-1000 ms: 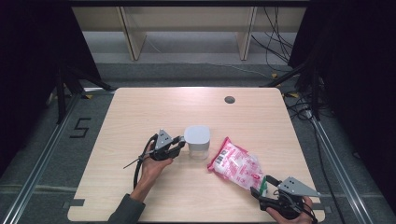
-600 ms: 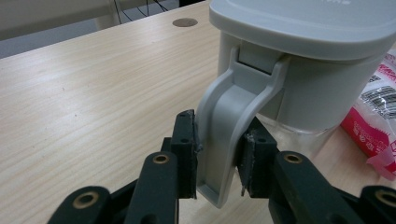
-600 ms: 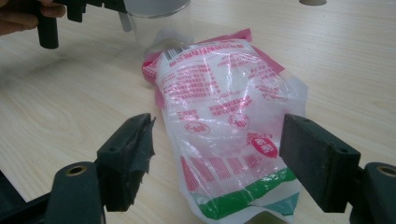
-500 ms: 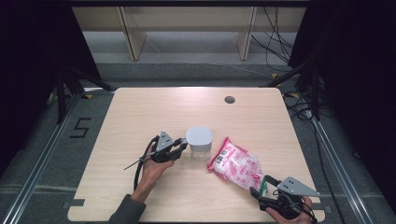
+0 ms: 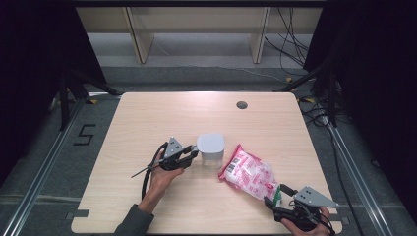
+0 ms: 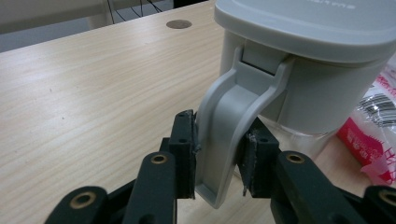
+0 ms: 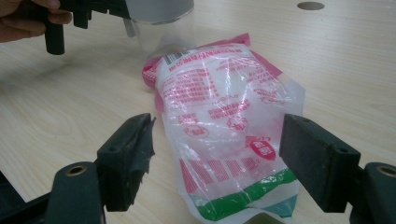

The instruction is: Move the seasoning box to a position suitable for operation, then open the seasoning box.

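Near the middle of the table [image 5: 147, 123], a container [image 5: 211, 150] with a grey lid, grey upper body and clear base is seen standing upright, a curved grey latch [image 6: 224, 135] hanging down its side. The latch is flanked by the jaws of the left gripper [image 5: 193, 154], which are narrowly parted, one pad against it and the other just beside it. Just beside the container, a pink and white bag [image 5: 248, 172] lies flat; its green end is straddled, untouched, by the wide-open right gripper [image 5: 273, 195].
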`<state>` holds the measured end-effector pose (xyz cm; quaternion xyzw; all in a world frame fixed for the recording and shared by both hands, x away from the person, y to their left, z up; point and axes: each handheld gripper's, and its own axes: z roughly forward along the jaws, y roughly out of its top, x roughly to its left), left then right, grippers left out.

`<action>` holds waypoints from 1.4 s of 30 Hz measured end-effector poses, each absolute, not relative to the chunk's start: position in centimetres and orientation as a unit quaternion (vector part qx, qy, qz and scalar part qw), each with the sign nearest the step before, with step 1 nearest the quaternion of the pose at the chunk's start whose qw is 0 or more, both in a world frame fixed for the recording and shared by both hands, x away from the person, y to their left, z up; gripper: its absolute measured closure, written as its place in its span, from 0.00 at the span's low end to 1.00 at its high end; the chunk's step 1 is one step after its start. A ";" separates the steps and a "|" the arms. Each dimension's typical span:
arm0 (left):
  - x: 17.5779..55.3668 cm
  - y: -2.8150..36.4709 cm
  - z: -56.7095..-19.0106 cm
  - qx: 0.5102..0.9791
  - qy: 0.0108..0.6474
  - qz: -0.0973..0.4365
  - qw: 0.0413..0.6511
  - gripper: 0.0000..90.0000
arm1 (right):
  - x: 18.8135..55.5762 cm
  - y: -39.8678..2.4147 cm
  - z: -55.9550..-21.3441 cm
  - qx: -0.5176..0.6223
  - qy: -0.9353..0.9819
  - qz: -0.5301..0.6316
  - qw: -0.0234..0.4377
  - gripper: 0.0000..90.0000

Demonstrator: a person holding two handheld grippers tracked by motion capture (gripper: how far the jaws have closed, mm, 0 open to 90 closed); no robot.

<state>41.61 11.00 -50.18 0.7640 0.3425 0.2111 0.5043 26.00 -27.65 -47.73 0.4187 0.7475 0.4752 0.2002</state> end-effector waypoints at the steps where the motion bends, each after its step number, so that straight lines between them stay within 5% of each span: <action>1: 41.6 10.9 -50.2 0.763 0.342 0.216 0.504 0.78 | 26.0 -27.6 -47.8 0.420 0.744 0.479 0.201 0.30; 22: 40.8 12.0 -50.3 0.761 0.338 0.206 0.515 0.77 | 25.9 -27.8 -47.8 0.420 0.745 0.478 0.201 0.30; 29: 40.8 12.8 -49.7 0.756 0.357 0.204 0.509 0.37 | 25.8 -27.7 -47.7 0.430 0.741 0.477 0.195 0.30; 42: 39.2 14.3 -45.8 0.747 0.380 0.176 0.516 0.31 | 26.2 -27.4 -47.8 0.423 0.741 0.482 0.196 0.30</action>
